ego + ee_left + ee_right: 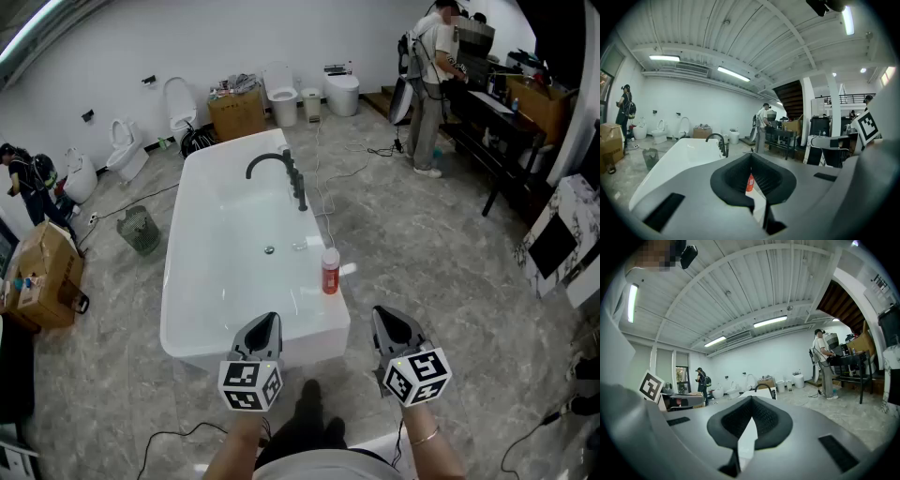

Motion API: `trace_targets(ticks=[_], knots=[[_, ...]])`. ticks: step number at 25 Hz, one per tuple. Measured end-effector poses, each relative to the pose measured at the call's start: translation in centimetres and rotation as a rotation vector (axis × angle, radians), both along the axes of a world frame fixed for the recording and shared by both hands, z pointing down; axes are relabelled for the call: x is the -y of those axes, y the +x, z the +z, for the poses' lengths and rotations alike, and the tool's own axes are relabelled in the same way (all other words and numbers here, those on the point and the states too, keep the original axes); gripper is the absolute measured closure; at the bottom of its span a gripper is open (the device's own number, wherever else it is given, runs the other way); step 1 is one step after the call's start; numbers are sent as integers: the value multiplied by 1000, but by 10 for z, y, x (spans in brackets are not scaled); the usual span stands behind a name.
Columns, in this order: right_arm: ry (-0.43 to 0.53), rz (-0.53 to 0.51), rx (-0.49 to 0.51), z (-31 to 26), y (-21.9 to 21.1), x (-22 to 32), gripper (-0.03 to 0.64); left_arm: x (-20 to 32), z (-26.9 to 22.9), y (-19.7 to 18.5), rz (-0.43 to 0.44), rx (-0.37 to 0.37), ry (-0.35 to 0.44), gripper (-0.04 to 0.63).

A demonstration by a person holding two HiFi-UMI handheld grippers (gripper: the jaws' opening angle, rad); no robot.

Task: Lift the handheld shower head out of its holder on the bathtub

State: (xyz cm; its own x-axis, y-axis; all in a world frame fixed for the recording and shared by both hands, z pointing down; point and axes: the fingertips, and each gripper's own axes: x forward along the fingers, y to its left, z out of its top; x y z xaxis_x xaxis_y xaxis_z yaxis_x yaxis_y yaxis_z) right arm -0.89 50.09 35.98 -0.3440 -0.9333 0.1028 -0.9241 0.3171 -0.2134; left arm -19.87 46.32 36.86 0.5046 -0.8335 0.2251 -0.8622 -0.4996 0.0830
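A white freestanding bathtub (202, 291) fills the middle of the head view. On its right rim stands a dark tap with a curved spout (267, 161). The dark handheld shower head (300, 192) sits upright in its holder beside the tap. A red bottle (330, 272) stands on the same rim, nearer to me. My left gripper (271, 321) is shut and empty over the tub's near end. My right gripper (382, 315) is also shut and empty, just off the tub's near right corner. In the left gripper view the bottle (750, 183) and spout (716, 138) lie ahead. The right gripper view shows the spout (764, 387) far ahead.
A person (433, 84) stands at a dark workbench (497, 122) at the back right. Toilets (281, 94) and a cardboard box (236, 112) line the far wall. More boxes (42, 272), a wire bin (141, 228) and another person (28, 178) are at the left. Cables (337, 173) cross the floor.
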Motion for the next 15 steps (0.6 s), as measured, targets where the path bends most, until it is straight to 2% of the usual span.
trace_targets(ticks=[8,15], knots=[[-2,-19,15,21,-16,73,612,76,25,-14,-10,-12,-14,575],[-3,-33,35,20,-22,188,611,196,42,-26,-22,-22,-56,575]])
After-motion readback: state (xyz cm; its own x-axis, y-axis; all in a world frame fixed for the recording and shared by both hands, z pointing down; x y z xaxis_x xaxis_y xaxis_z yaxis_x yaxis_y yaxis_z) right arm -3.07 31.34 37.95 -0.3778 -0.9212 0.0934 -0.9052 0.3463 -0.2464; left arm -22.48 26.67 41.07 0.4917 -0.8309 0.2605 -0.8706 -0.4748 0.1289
